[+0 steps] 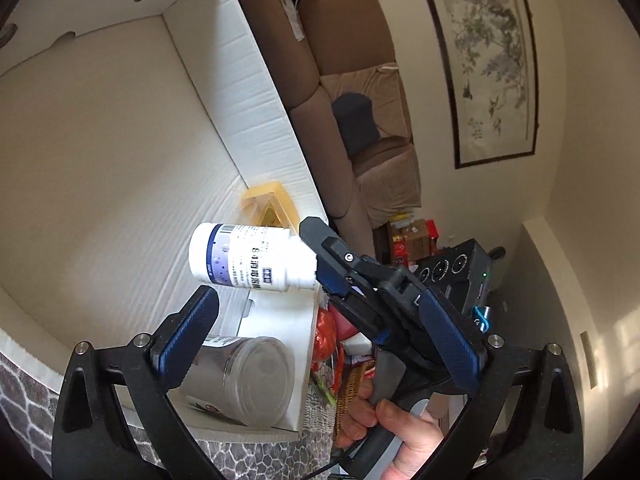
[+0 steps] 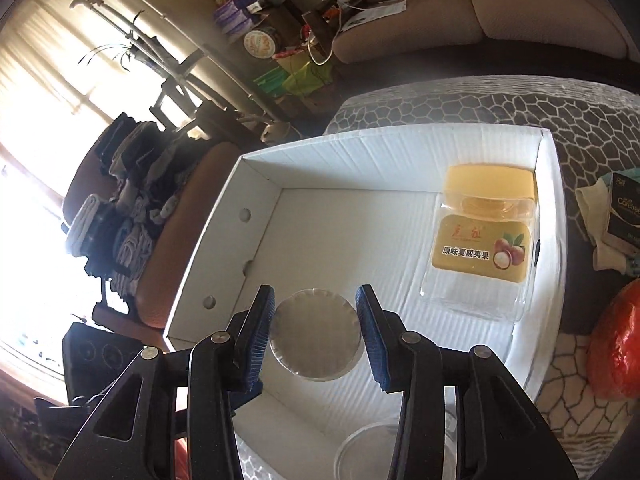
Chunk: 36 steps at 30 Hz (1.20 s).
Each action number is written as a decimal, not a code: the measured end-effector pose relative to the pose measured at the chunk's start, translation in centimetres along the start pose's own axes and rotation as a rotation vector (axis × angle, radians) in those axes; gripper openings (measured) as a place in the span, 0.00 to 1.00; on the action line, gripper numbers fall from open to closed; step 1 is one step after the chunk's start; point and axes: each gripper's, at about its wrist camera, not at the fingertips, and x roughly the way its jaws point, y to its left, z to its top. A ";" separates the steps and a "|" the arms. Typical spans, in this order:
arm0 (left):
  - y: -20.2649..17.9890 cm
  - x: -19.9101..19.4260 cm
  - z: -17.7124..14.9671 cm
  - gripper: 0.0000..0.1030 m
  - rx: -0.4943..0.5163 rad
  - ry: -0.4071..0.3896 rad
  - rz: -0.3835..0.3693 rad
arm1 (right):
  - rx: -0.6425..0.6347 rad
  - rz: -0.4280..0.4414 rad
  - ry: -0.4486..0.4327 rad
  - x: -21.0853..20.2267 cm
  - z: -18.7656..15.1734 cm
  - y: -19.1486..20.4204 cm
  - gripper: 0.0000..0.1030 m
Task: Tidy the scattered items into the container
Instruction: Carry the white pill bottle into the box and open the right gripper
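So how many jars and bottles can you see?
3. A yellow-lidded jar lies in a far corner of the white box, a clear jar at its near end, and the right claw holds a white bottle above. Others may be hidden.

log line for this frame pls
left gripper: open, empty | right gripper: shut on white bottle, over white box | in box: yellow-lid jar, clear jar

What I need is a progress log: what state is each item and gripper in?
white bottle: held sideways over the box
right gripper: shut on the white bottle
left gripper: open, empty
yellow-lidded jar: lying in the box, lid on
clear jar: on its side in the box
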 end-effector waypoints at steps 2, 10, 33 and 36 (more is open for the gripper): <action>0.1 -0.6 0.3 0.99 -0.011 -0.028 -0.011 | -0.022 -0.024 0.019 0.8 -0.2 0.0 0.33; 1.3 -3.2 1.6 1.00 -0.057 -0.109 -0.060 | -0.244 -0.215 0.098 3.8 -2.0 3.0 0.27; 3.1 -1.4 2.1 1.00 -0.150 -0.066 -0.185 | -1.216 -0.360 0.674 17.4 -0.1 6.1 0.92; 3.0 -0.7 1.9 1.00 -0.134 -0.043 -0.172 | -1.294 -0.365 0.740 18.9 -1.2 5.4 0.92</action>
